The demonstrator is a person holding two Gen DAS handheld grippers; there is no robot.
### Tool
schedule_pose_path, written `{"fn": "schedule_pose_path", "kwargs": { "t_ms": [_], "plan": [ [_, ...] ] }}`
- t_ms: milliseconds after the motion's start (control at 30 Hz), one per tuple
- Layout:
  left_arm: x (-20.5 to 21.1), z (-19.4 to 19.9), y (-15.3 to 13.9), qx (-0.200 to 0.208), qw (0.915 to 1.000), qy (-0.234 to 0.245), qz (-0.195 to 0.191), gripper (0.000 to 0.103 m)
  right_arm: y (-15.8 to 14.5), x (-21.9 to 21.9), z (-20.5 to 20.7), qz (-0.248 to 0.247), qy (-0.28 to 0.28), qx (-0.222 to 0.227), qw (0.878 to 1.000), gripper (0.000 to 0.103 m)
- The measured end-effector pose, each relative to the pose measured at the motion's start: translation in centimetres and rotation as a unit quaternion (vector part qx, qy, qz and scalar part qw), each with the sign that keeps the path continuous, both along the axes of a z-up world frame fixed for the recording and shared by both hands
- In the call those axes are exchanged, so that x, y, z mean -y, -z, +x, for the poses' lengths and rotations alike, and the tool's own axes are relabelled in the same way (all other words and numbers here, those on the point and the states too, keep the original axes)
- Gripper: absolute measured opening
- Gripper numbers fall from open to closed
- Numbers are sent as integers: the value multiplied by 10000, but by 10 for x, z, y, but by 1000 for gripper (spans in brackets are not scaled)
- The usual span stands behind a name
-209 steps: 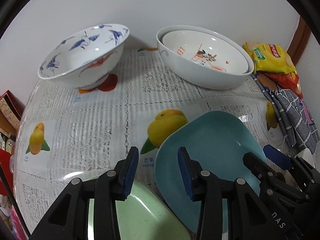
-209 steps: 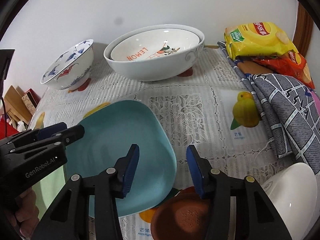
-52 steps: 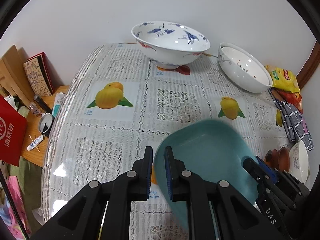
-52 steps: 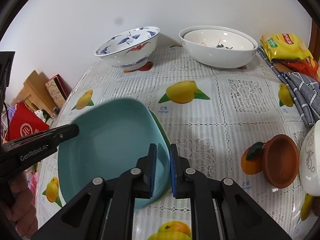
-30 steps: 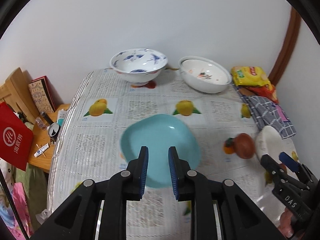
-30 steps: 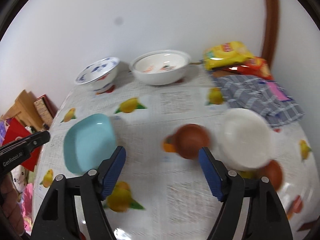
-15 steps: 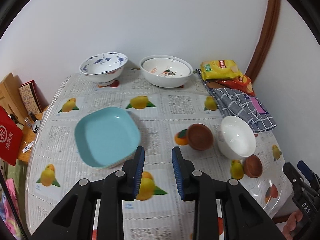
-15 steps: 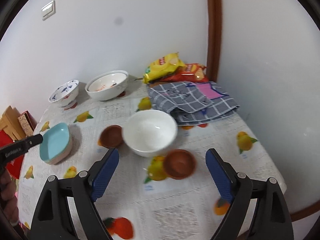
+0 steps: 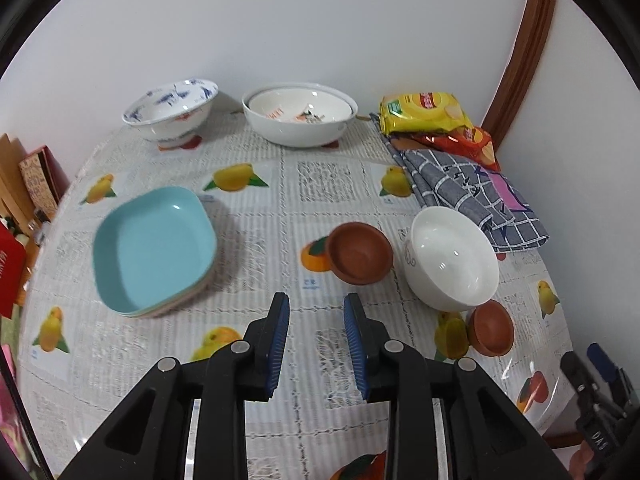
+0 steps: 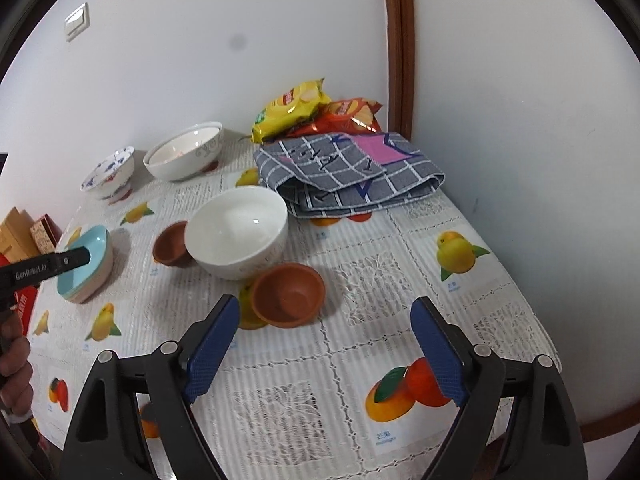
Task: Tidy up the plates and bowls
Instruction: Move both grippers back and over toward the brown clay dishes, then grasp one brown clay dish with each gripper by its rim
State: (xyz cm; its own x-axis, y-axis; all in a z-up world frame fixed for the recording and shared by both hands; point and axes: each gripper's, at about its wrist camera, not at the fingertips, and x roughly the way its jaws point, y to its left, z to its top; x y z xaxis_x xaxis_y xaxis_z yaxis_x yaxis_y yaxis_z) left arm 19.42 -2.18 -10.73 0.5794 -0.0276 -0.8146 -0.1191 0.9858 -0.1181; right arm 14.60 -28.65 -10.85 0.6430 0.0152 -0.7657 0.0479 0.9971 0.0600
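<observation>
My left tongs [image 9: 316, 334] hang low in the frame of their own view with a narrow gap between the blue pads and nothing in it; they had just opened a little and now grip nothing. My right tongs [image 10: 326, 344] stand spread wide, empty too, their jaws having just drawn in slightly. The teal plate [image 9: 154, 246] lies flat at centre left of the left view, top of a small stack, its hollow facing up; it is a rounded square with no clear long axis, one corner turned toward the upper left. Right of it the left view shows a brown bowl [image 9: 360, 254] tipped so its mouth faces me, touching or just beside the white bowl [image 9: 452, 258], which tilts the same way, and a second brown bowl [image 9: 490, 328] below it at lower right. At the top stand the blue-patterned bowl [image 9: 172, 108] and the nested white bowls [image 9: 300, 114], upright by the wall. Only the left view shows the teal plate's whole inside and the print inside the nested bowls. Only the right view shows the stack edge-on at centre left [image 10: 86, 264], a pale plate under the teal one, partly behind my other tongs; a light switch [image 10: 76, 22] at upper left; the whole folded cloth [image 10: 348, 172]; the table [image 10: 460, 300] edge at right; and my hand [image 10: 14, 376] at lower left.
</observation>
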Motion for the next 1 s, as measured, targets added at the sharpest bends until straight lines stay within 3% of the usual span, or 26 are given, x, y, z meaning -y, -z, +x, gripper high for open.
{"fn": "schedule_pose_path", "kwargs": {
  "t_ms": [500,1000],
  "plan": [
    [12,42,46,-403,9992,32,79,27,62,8,43,351,-64,-534,9979,62],
    [21,94,79,-649,9978,144,-44,27,99,10,74,569,3,-778,9953,50]
  ]
}}
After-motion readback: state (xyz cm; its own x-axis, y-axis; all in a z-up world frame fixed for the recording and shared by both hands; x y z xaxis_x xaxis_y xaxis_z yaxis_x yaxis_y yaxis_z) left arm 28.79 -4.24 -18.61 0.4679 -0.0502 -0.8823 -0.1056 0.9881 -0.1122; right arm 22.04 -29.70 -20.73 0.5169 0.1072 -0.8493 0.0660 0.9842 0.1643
